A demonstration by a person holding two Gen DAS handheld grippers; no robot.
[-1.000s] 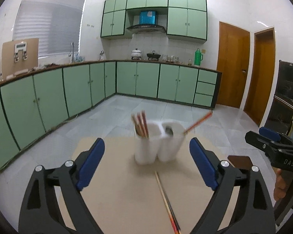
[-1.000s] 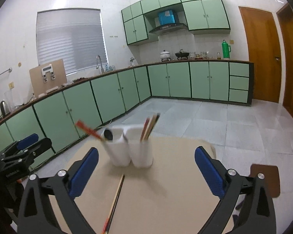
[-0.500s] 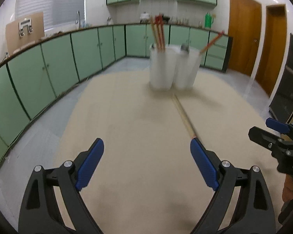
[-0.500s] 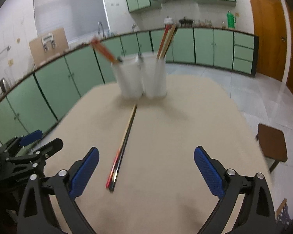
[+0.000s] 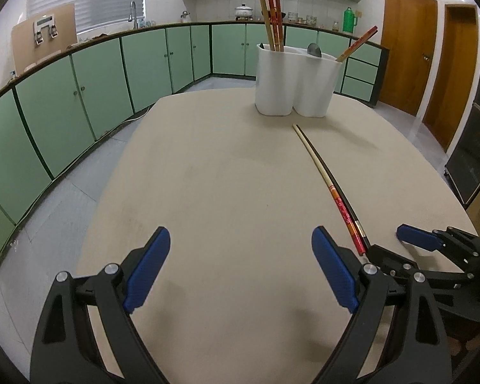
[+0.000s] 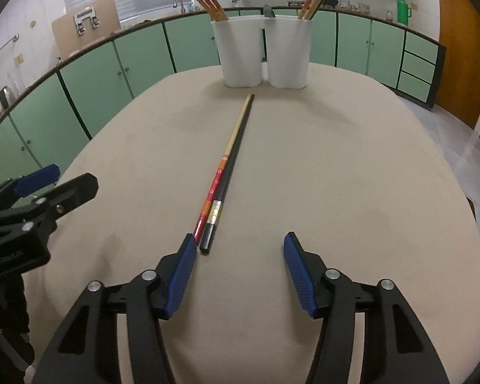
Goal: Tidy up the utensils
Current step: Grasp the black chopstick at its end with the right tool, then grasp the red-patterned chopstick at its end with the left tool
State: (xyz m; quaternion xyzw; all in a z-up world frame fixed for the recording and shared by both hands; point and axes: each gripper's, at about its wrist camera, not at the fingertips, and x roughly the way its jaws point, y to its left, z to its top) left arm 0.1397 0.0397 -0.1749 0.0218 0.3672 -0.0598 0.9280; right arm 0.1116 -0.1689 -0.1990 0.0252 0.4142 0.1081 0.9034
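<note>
Your right tongs (image 6: 240, 256) gape wide, empty, with the chopsticks (image 6: 228, 166) lying ahead, their near ends just beside the left pad. Your left tongs (image 5: 240, 267) gape wide, empty. The holder (image 6: 260, 51) stands beyond.

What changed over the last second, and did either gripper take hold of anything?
Both grippers dropped low toward the table; the right gripper now sits at the near ends of the two chopsticks. Nothing grasped. The left gripper stayed open; chopsticks and holder unmoved.
</note>
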